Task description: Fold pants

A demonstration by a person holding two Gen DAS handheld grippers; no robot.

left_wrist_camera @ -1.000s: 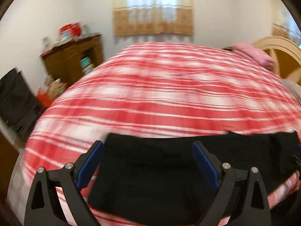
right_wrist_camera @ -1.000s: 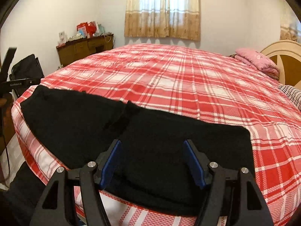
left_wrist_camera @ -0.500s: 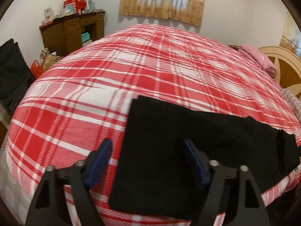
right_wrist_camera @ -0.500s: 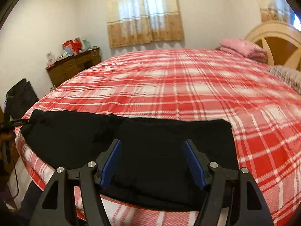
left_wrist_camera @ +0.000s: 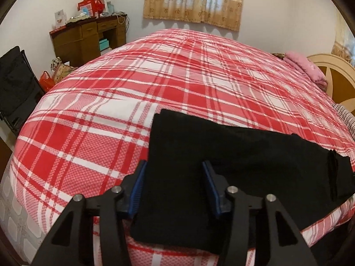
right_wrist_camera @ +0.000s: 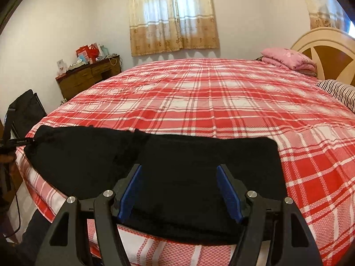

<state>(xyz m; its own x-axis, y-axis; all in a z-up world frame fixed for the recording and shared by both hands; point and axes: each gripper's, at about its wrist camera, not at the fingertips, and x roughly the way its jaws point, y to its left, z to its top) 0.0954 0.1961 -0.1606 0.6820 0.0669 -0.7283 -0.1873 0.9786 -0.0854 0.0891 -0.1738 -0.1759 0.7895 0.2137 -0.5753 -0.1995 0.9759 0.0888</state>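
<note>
Landmark: I take the red and white plaid bed point(left_wrist_camera: 124, 102) as my reference for every place below.
Pants: black pants point(left_wrist_camera: 244, 155) lie flat along the near edge of the bed, stretched lengthwise side to side, partly folded into a long band.
Pants from the right camera: the pants point(right_wrist_camera: 199, 155) cover the near strip of the bed, with a squared end toward the headboard side and a narrower end toward the desk side.
Left tongs: I see my left gripper point(left_wrist_camera: 173, 188) low over the desk-side end of the pants, at the near edge of the bed. Its jaws have just been closing and stand half apart, with the cloth edge lying between the blue pads point(left_wrist_camera: 137, 188). I cannot see the pads pinching the cloth.
Right tongs: my right gripper point(right_wrist_camera: 179, 192) hangs over the headboard-side half of the pants, jaws wide apart, the black cloth spread beneath and between the pads without being clamped.
Far side of the bed: a pink folded blanket point(right_wrist_camera: 288, 58) sits by the cream headboard point(right_wrist_camera: 328, 46).
Beyond the foot of the bed: a wooden desk point(left_wrist_camera: 88, 37) stands against the wall.
Above the bed: a curtained window point(right_wrist_camera: 173, 15).
</note>
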